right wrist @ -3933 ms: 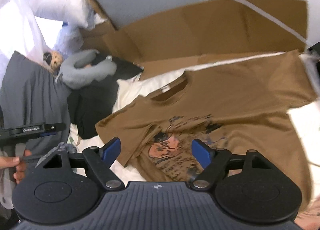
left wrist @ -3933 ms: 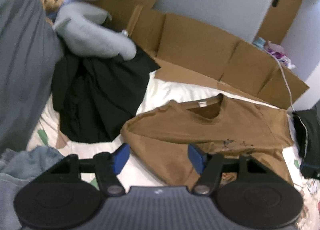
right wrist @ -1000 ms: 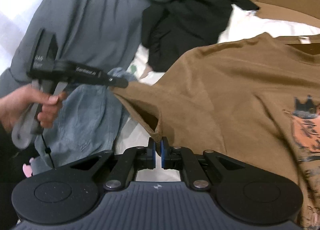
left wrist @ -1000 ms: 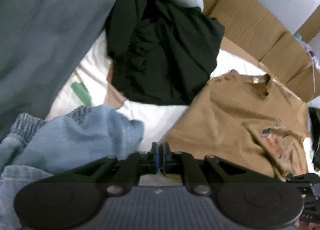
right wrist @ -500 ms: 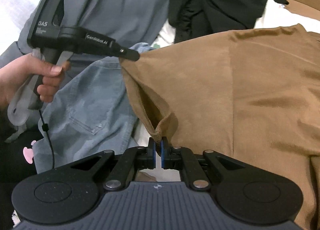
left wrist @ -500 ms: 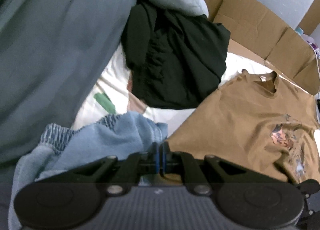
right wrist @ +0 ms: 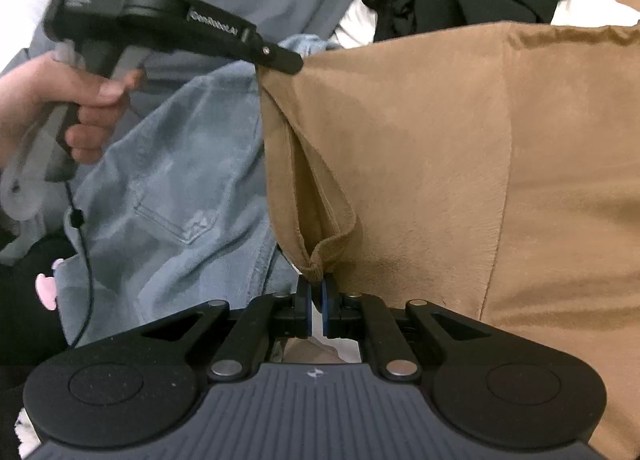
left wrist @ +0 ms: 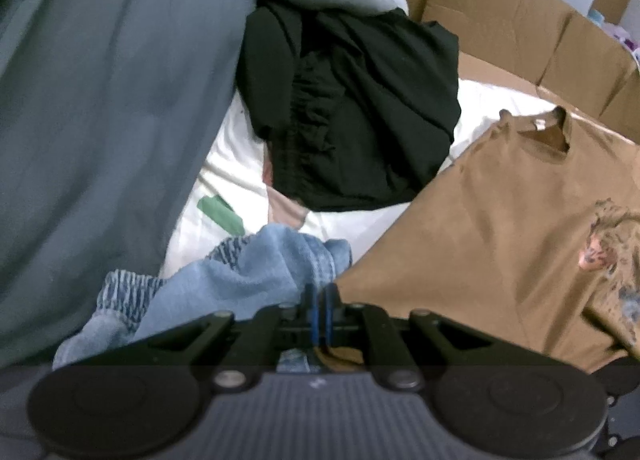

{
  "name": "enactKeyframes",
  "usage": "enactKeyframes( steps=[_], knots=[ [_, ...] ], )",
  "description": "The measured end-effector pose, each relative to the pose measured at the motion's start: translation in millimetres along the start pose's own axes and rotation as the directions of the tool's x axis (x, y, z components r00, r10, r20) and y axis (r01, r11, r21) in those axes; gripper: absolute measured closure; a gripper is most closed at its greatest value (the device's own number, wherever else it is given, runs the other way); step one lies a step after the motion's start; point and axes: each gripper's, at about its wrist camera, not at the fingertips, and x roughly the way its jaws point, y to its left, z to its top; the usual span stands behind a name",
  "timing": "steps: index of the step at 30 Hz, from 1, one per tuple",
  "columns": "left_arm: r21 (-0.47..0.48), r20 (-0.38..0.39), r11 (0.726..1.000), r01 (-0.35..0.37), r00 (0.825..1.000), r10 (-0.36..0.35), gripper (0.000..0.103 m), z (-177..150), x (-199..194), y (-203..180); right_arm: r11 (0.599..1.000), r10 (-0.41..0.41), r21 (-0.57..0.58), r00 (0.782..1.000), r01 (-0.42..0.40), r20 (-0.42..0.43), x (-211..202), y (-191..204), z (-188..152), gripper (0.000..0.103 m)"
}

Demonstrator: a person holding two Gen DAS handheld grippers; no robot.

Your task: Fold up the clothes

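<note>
1. Brown T-shirt [right wrist: 440,147] spread on the white bedding [left wrist: 240,163], its near-left hem lifted between two grippers.
2. Right gripper [right wrist: 316,300] clenched on a bunched hem corner, right at the camera.
3. Left gripper [right wrist: 280,59], held in a hand [right wrist: 68,99], pinches the hem's far end; its jaws are just easing apart, cloth between them.
4. Blue jeans [right wrist: 168,179] lie left of the shirt, partly under it.
5. Black garment [left wrist: 352,107] heaped farther back, grey fabric [left wrist: 100,99] to the left.
6. Cardboard [left wrist: 500,7] lines the far side.
</note>
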Motion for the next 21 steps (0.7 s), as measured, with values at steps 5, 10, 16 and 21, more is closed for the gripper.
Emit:
enactKeyframes(
  steps=[5,10,16,21],
  knots=[
    [-0.017,0.012,1.0,-0.006,1.0,0.006,0.091,-5,-6,-1,1.0,-0.016,-0.024,1.0,0.015,-0.024,7,-2,-3,0.089],
    [-0.057,0.067,0.998,-0.004,0.998,0.008,0.084,-7,-25,-5,1.0,0.022,-0.002,1.0,-0.022,-0.016,-4,-6,-3,0.062],
    [-0.074,0.101,0.996,0.057,0.994,-0.049,0.083,-10,-33,-22,0.999,0.043,0.025,0.999,-0.043,0.029,-22,-11,3,0.062],
    [-0.103,0.081,0.985,0.136,0.988,-0.128,0.084,-23,-12,-45,0.997,-0.009,0.075,0.999,0.005,0.049,-31,-25,6,0.062]
  ],
)
